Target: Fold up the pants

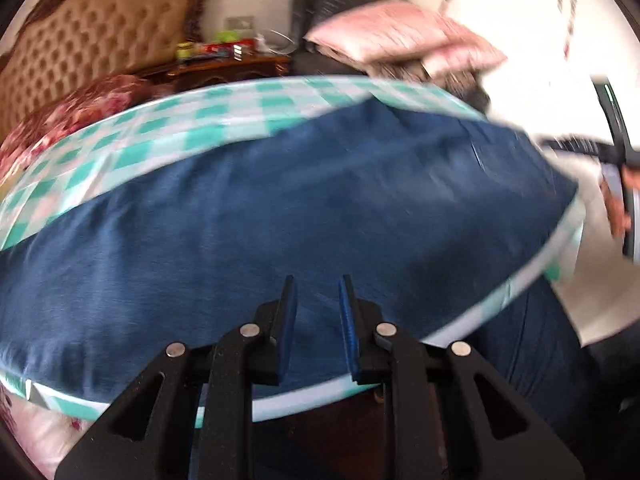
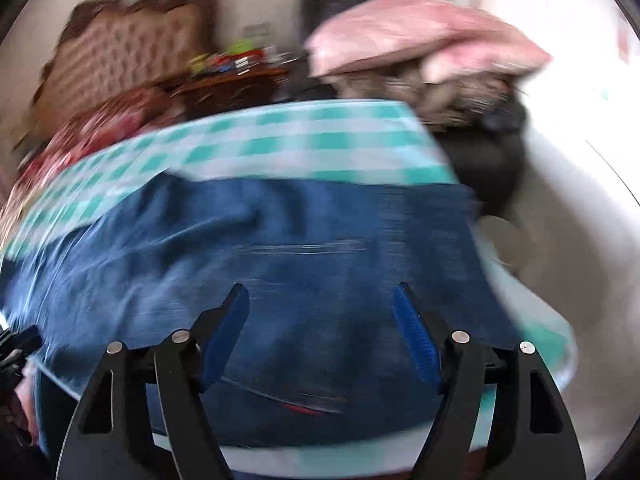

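Left gripper with a narrow gap showing between its blue-padded fingers, nothing pinched in that gap, poised just above the near part of the blue pants. Right gripper spread wide, blue pads well apart, holding nothing, likewise over the near edge of the pants. Pants spread flat across most of a table covered in a green-and-white checked cloth, with one end of the denim hanging over the near right rim in the left wrist view. A seam and a reddish mark visible on the fabric near the front edge in the right wrist view, though blurred. Behind the table, a pink pillow on a pile of darker bedding, a dark wooden nightstand cluttered with small items too blurred to name, a tufted tan headboard with a carved dark frame, and a red floral blanket at left. At the right border of the left wrist view, a hand on part of the other device. Both views smeared by motion blur.
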The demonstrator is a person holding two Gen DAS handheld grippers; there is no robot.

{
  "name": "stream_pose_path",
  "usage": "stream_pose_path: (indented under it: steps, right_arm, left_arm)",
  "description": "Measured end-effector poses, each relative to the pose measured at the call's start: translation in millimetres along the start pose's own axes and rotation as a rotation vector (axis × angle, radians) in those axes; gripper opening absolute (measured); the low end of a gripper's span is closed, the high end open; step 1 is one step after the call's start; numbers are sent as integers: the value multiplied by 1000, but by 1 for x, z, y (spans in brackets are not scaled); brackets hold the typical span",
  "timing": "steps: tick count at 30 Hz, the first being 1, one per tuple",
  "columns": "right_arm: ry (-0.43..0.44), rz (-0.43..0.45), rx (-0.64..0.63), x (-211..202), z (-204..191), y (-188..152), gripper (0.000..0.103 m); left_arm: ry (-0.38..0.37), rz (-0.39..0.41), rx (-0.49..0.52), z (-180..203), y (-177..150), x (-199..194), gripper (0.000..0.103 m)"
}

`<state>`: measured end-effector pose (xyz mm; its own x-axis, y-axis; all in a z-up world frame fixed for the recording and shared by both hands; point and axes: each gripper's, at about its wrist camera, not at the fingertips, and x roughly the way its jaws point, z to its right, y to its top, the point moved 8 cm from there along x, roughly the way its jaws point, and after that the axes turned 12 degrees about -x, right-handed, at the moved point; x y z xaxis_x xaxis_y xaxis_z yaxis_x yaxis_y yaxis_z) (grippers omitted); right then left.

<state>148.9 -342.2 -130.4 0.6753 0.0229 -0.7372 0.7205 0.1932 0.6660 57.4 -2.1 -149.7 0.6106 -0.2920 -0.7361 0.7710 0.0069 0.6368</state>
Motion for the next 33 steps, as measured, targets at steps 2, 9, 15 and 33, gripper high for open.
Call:
stream_pose_path:
  steps: [2,9,15,33]
  right_arm:
    - [54,3,-87,11,-38,12,72]
    - [50,6,-176,61,-48,68,72]
    - [-86,-56,-96,113,20,83,66]
    - [-44,-48,3,127,39,71,67]
  left_arm:
    - [3,-15,-3,-2,-9,5,24]
    - [147,6,-121,-65,13,-3,23]
    - [107,83,-55,-52,80,14,23]
    - [217,-5,-156,-64,173,145,20]
